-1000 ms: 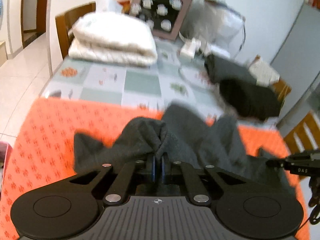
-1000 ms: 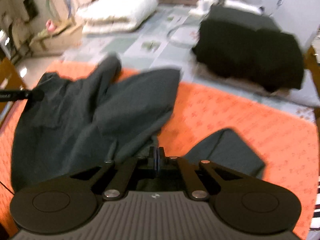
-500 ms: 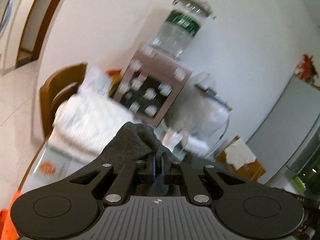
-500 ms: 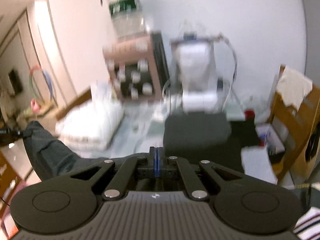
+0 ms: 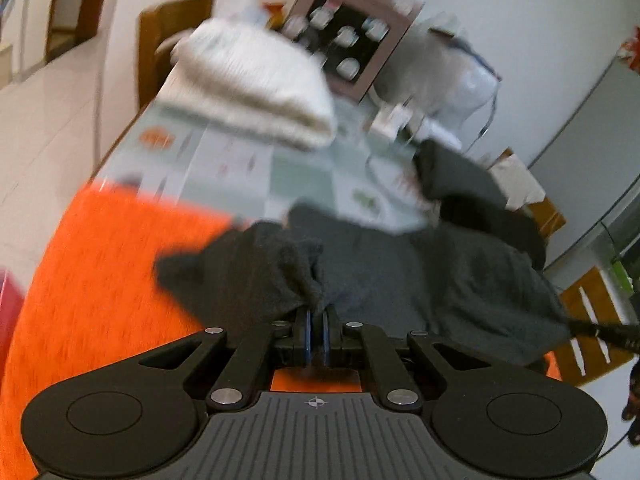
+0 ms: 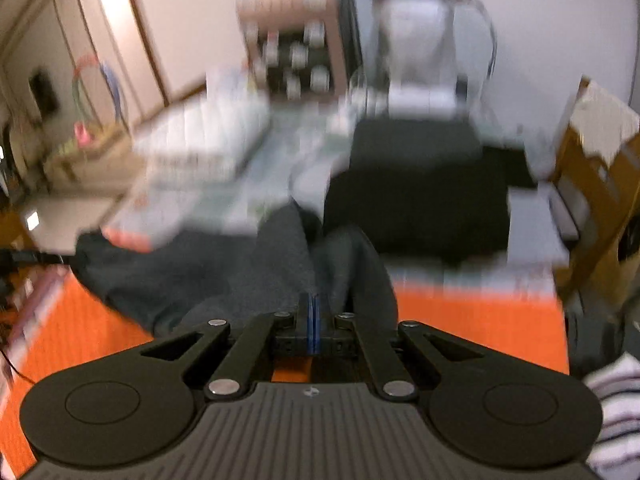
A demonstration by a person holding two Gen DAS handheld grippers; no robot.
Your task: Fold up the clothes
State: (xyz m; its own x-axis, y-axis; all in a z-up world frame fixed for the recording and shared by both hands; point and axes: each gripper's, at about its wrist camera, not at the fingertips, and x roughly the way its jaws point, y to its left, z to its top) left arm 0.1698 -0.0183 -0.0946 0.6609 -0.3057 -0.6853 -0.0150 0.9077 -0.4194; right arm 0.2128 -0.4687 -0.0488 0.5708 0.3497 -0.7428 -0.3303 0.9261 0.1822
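Left hand-held gripper (image 5: 316, 326): pinched on the grey garment (image 5: 400, 272).
Right hand-held gripper (image 6: 311, 322): pinched on it too.
Risk: cloth could slip out, bunching just ahead on the orange mat (image 5: 100, 264).

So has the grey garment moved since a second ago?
Yes. In the left wrist view the grey garment has shifted away from the viewer, its far edge now beyond the orange cloth onto the checked tablecloth.

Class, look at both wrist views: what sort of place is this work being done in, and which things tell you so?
Most likely a home dining area. A table with a patterned cover holds a folded white blanket, wooden chairs stand round it, and the floor is pale tile.
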